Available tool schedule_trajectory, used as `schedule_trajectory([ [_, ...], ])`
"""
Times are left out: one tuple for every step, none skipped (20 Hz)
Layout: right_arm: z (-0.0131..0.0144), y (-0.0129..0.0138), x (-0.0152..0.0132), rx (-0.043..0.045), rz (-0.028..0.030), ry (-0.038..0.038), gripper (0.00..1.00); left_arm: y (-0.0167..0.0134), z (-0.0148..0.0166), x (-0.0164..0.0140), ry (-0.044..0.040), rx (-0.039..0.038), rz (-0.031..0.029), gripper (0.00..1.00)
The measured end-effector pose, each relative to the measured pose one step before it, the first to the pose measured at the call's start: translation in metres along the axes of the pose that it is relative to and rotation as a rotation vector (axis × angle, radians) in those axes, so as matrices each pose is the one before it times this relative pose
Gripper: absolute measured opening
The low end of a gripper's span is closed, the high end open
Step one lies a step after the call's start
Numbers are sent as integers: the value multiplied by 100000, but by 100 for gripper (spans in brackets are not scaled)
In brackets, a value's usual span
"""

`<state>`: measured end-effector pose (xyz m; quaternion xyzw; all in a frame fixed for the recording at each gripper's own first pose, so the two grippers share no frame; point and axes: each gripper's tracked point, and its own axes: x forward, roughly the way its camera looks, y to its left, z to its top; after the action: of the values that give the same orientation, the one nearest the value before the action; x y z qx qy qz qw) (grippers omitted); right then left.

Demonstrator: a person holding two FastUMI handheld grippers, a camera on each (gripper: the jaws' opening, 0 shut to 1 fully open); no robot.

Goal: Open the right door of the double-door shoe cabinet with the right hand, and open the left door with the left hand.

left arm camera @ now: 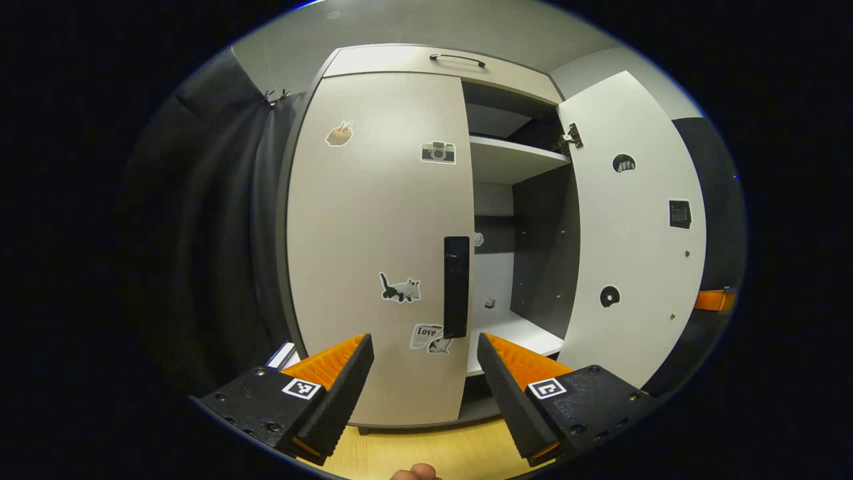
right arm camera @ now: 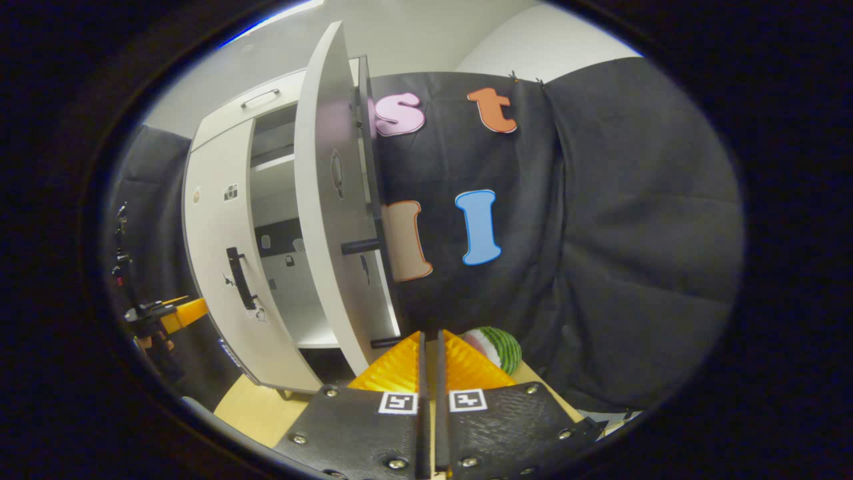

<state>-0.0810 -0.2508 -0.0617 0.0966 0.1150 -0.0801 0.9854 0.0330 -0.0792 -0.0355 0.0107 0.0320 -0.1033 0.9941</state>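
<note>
Cabinet (left arm camera: 373, 220) stands straight ahead in the left gripper view, its left door (left arm camera: 360, 267) closed and its right door (left arm camera: 633, 233) swung wide open, showing shelves (left arm camera: 513, 157) and a dark inner wall. Left gripper (left arm camera: 425, 363) hovers just in front of the closed door with its jaws spread wide and nothing between them; the door's dark vertical handle (left arm camera: 456, 287) sits above the gap between the fingers (left arm camera: 346, 380), not touched. Stickers dot the closed door, among them a cat (left arm camera: 400, 289) and a camera (left arm camera: 438, 152). A drawer with a slim handle (left arm camera: 457, 59) runs across the top of the cabinet. Wooden floor (left arm camera: 426, 447) shows under the door's lower edge.

In the right gripper view the right gripper (right arm camera: 430, 350) has its jaws nearly together, only a thin slit between them, holding nothing that can be seen. It sits low, just beside the lower edge of the open right door (right arm camera: 326, 200), seen here edge-on with its handle (right arm camera: 363, 245) sticking out toward the black cloth (right arm camera: 600, 233). A round striped object (right arm camera: 500, 347) lies just beyond the fingertips. Far off to the left, the left gripper (right arm camera: 163, 317) is near the closed left door (right arm camera: 216, 267)
</note>
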Motion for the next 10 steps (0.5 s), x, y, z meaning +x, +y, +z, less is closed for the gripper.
schedule_trajectory([
  [-226,-417,-355,951,-1127,235,6,10,250,925,-896,332,174,97],
  [-393,-489,-106,857,-686,353,11,-245,353,471,-1021,332,2,97],
  [-516,-107,-529,861,-304,704,30,-44,277,816,-1310,181,61,97],
  [-390,-37,-286,317,-19,605,49,-178,374,923,-1260,226,123,97],
  [-358,-384,-560,-720,-1103,-91,68,-214,89,844,-726,261,-181,97],
  [-236,-299,-326,-1471,-1325,-348,87,-289,130,685,-630,111,-277,97],
  [-405,-403,-301,-2106,-1971,156,93,-323,61,748,-725,160,-494,97],
  [-418,-584,-371,-2395,-2581,686,92,-304,92,905,-679,294,-473,97],
  [-353,-343,-220,-1650,-2042,521,93,-241,75,818,-623,361,-164,97],
  [-364,-483,-254,-1271,-1891,669,93,-171,-58,750,-97,324,281,97],
])
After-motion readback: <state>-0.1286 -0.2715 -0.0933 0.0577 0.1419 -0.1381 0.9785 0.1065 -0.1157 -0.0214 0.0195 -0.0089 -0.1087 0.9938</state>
